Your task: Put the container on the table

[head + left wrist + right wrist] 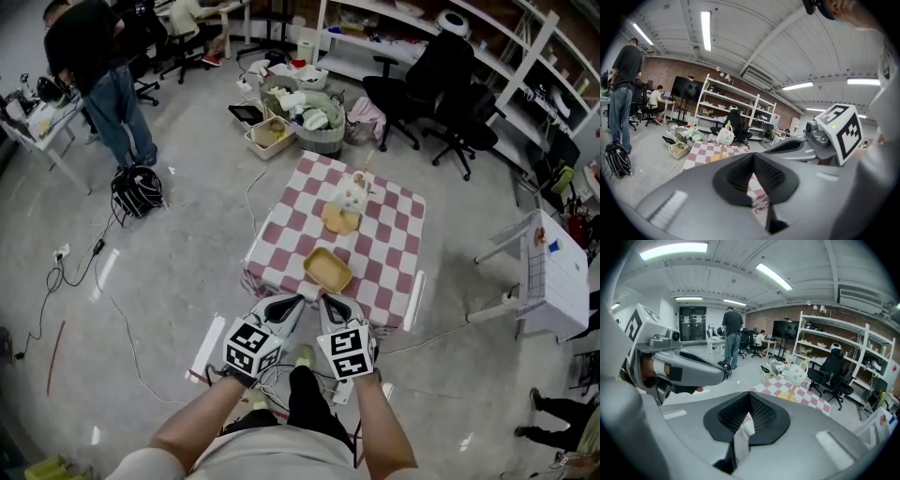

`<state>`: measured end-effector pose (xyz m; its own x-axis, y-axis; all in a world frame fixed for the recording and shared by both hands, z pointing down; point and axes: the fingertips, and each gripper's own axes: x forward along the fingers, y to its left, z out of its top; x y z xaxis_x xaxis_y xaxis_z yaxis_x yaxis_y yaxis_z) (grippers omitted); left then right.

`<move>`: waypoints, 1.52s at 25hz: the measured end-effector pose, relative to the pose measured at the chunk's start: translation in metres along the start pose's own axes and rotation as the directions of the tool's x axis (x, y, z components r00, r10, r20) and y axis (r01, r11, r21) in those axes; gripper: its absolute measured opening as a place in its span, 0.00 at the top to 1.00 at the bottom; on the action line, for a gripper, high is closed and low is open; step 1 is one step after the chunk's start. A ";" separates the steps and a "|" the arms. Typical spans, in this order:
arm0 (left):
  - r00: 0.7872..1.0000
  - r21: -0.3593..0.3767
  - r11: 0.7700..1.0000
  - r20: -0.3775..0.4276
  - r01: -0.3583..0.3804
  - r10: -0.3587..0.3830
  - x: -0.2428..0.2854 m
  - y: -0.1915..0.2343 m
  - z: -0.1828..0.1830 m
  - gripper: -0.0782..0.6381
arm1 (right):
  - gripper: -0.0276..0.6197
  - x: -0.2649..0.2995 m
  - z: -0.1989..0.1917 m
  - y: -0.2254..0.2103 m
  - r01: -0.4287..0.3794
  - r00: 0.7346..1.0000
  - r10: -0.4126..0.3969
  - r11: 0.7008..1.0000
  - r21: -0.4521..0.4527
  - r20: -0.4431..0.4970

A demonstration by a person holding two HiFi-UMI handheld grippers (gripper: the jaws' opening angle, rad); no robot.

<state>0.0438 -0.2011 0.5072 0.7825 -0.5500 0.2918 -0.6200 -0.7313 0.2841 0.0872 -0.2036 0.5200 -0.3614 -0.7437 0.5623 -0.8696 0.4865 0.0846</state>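
Observation:
A shallow yellow container (327, 269) sits on the red-and-white checked table (394, 253), close to its near edge. Both grippers hover side by side just short of that edge. My left gripper (296, 300) (753, 155) is shut with nothing in it, its tips a little below and left of the container. My right gripper (327, 300) (749, 394) is shut too and holds nothing. Neither one touches the container as far as I can see. Farther back on the table are a round yellow plate (340, 219) and a white spotted teapot-shaped thing (352, 194) (795, 374).
Crates and a basket of clutter (302, 108) stand behind the table, with black office chairs (441, 84) to the right of them. A white side table (553, 272) is at the right. A person (103, 75) stands far left near a black bag (138, 190). Cables run across the floor.

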 end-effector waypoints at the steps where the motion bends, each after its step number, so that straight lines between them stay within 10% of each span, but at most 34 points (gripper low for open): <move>1: 1.000 0.005 1.000 0.006 0.003 -0.003 -0.005 -0.003 0.003 0.88 | 0.94 -0.005 0.005 0.002 0.004 1.000 -0.004 1.000 0.004 0.018; 38: 0.976 0.081 0.996 0.210 0.035 -0.052 -0.121 -0.067 0.106 0.88 | 0.94 -0.135 0.116 0.063 0.019 0.933 -0.082 0.984 0.179 0.351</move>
<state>-0.0028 -0.1281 0.3560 0.8081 -0.5839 0.0781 -0.5853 -0.7807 0.2189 0.0421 -0.1261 0.3538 -0.3841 -0.8945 0.2289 -0.9225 0.3824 -0.0538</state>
